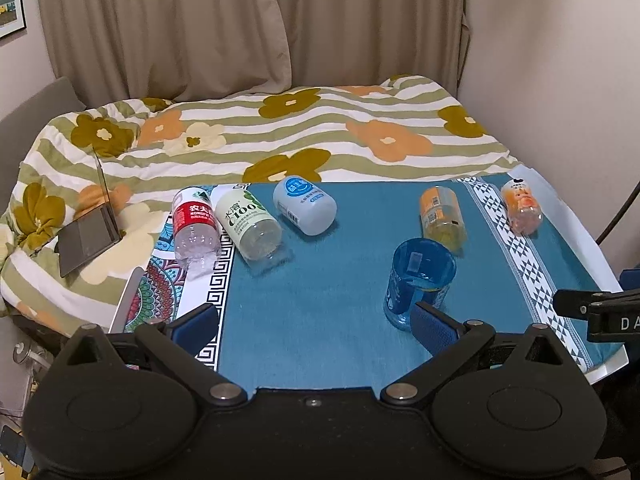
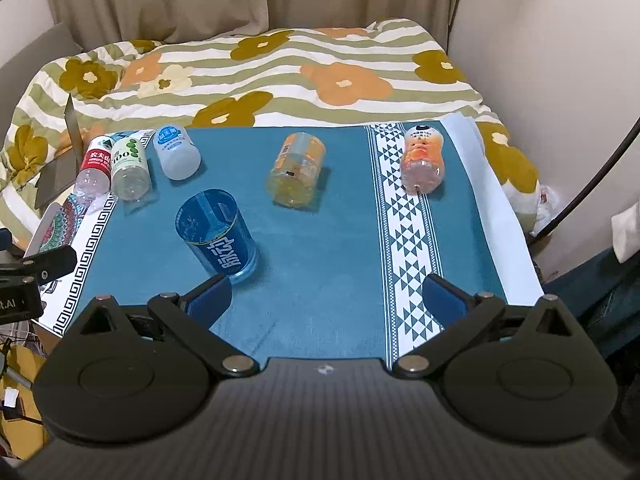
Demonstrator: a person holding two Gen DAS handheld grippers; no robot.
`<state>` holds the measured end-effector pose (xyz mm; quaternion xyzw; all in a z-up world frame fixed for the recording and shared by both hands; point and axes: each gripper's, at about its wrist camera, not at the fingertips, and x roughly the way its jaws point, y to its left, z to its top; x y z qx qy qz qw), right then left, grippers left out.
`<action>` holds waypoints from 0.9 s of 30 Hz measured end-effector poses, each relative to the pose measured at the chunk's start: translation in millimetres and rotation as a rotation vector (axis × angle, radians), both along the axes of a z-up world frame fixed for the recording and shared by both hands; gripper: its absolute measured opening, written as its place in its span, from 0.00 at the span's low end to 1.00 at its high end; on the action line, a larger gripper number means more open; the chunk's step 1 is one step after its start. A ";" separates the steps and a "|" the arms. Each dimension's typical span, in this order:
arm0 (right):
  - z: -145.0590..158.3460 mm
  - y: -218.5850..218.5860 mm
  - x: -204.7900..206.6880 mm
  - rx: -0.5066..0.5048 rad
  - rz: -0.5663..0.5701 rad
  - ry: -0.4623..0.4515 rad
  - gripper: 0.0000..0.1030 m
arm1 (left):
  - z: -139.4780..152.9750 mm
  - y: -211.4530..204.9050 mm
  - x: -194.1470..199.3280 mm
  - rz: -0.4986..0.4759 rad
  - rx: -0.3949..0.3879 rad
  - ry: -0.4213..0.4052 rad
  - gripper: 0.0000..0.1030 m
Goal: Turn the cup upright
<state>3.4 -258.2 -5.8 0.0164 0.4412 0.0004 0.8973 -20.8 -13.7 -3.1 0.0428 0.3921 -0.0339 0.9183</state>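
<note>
Both grippers are standing spread wide, gripping nothing. Left gripper (image 1: 316,326) is hovering over the near edge of the teal tablecloth (image 1: 320,300), its right blue pad (image 1: 434,328) sitting just in front of the cup's base and overlapping it in that view; whether they are touching cannot be told. Right gripper (image 2: 328,300) is hovering over the same cloth, its left pad (image 2: 210,298) showing just near of the cup.

Item 1: blue translucent cup (image 2: 218,234), white lettering on its side, standing upright on the cloth, mouth opening upward, left of centre in the right wrist view and right of centre in the left wrist view.

Item 2: red-labelled clear water bottle (image 1: 195,228), lying on its side at the far left, on the patterned border.

Item 3: green-and-white labelled bottle (image 1: 249,224), lying beside it, touching or nearly so.

Item 4: pale blue-capped white bottle (image 1: 305,205), lying just right of those.

Item 5: orange-labelled bottle (image 2: 296,168), lying on its side beyond the cup.

Item 6: peach-coloured drink bottle (image 2: 423,158), lying on the white triangle-patterned band at the far right.

Backing: floral striped quilt (image 1: 280,136) spreading behind the table; open laptop (image 1: 90,232) resting on it at left; beige curtain (image 1: 180,20) hanging beyond.
</note>
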 end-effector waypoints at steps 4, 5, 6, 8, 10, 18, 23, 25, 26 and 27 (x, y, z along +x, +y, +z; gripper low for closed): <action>0.6 0.5 -0.6 0.003 0.001 -0.006 1.00 | 1.6 -1.4 -1.4 -0.005 0.002 -0.007 1.00; 0.8 0.3 -0.8 0.003 0.000 -0.007 1.00 | 1.7 -2.3 -1.7 -0.007 0.005 -0.008 1.00; 1.1 -0.1 -1.0 0.004 -0.002 -0.008 1.00 | 1.6 -3.1 -1.7 -0.010 0.007 -0.009 1.00; 1.7 -0.6 -0.9 0.003 -0.005 -0.008 1.00 | 1.6 -4.3 -1.9 -0.016 0.009 -0.011 1.00; 2.0 -0.9 -1.2 0.003 -0.007 -0.007 1.00 | 1.7 -5.1 -2.3 -0.019 0.012 -0.014 1.00; 1.4 -0.6 -1.4 0.003 -0.008 -0.005 1.00 | 2.6 -3.1 -2.6 -0.018 0.013 -0.023 1.00; 0.8 -0.7 -1.5 0.002 -0.010 -0.004 1.00 | 2.3 -2.4 -2.6 -0.017 0.011 -0.022 1.00; 0.8 -0.9 -1.6 0.005 -0.011 -0.004 1.00 | 2.6 -2.2 -2.6 -0.017 0.011 -0.022 1.00; 0.6 -0.6 -1.5 0.004 -0.011 -0.003 1.00 | 2.8 -2.1 -2.5 -0.017 0.011 -0.023 1.00; 0.7 -0.6 -1.6 0.003 -0.011 -0.003 1.00 | 3.0 -1.8 -2.4 -0.017 0.011 -0.024 1.00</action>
